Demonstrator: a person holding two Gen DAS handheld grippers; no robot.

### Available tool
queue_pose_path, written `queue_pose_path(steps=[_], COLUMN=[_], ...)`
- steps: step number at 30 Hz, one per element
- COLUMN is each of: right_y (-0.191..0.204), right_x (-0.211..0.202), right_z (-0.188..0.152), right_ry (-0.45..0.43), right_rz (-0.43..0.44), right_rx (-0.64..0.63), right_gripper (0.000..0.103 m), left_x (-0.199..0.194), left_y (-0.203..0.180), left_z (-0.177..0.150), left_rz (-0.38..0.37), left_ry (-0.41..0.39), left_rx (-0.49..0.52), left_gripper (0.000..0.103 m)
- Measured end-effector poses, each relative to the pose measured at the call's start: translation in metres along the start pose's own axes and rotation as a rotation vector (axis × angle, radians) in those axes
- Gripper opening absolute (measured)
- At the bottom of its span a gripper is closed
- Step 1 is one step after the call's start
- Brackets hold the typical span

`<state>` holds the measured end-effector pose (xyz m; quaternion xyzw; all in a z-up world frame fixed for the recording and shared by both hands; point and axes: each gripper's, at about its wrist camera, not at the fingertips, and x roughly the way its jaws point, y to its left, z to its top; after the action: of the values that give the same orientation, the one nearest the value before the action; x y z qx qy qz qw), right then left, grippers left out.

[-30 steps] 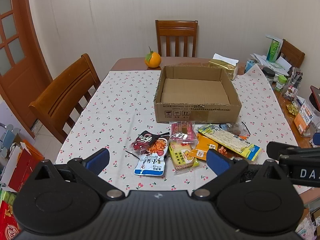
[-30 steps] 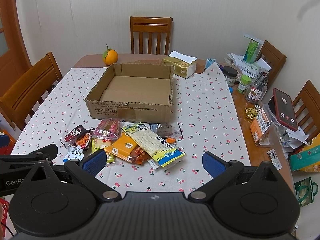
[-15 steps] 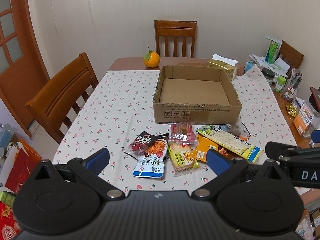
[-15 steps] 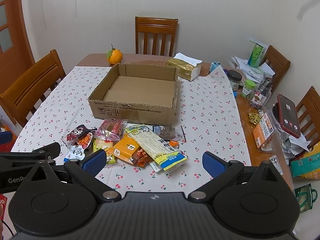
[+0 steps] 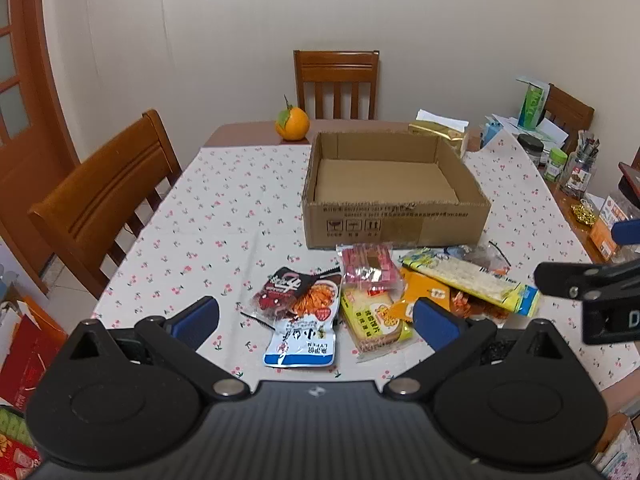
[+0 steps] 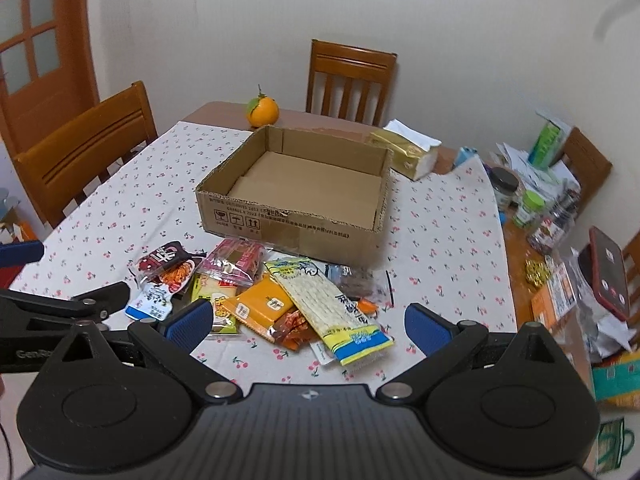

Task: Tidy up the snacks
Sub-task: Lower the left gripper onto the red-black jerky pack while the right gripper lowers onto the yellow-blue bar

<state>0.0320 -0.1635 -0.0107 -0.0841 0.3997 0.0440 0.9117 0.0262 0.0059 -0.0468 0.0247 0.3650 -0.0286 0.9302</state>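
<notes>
An empty, open cardboard box [image 5: 394, 222] [image 6: 292, 224] stands mid-table on the cherry-print cloth. Just in front of it lies a pile of snack packets: a red-black noodle packet [image 5: 298, 294] [image 6: 168, 266], a blue-white pouch [image 5: 300, 344], a pink packet [image 5: 366, 264] [image 6: 234, 260], a yellow bread packet [image 5: 374, 318], an orange packet [image 6: 264, 306] and a long yellow cracker packet [image 5: 472, 280] [image 6: 328, 304]. My left gripper [image 5: 316, 318] is open and empty above the near table edge, over the pile's left part. My right gripper [image 6: 308, 324] is open and empty over the pile's right part.
An orange [image 5: 292, 122] and a gold tissue box [image 6: 406, 152] stand behind the box. Jars, papers and a red phone [image 6: 608, 272] crowd the table's right edge. Wooden chairs stand at the left [image 5: 104, 192] and far side [image 5: 336, 84].
Both grippers have come forward and a little lower toward the snack pile, which now looks larger. The right view has swung leftward. Both stay open and empty.
</notes>
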Motion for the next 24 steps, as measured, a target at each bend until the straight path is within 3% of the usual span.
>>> queue_pose_path(steps=[11, 24], right_y=[-0.004, -0.007], right_x=[0.037, 0.084], right_z=[-0.013, -0.015], right_ry=[-0.008, 0.070], right_rz=[0.050, 0.100], right_rx=[-0.063, -0.071], right_gripper=[0.103, 0.103], left_x=[0.049, 0.104], left_y=[0.023, 0.037], left_z=[-0.018, -0.014], left_rz=[-0.036, -0.092], left_ry=[0.070, 0.161], left_rx=[-0.036, -0.024], left_gripper=[0.102, 0.102])
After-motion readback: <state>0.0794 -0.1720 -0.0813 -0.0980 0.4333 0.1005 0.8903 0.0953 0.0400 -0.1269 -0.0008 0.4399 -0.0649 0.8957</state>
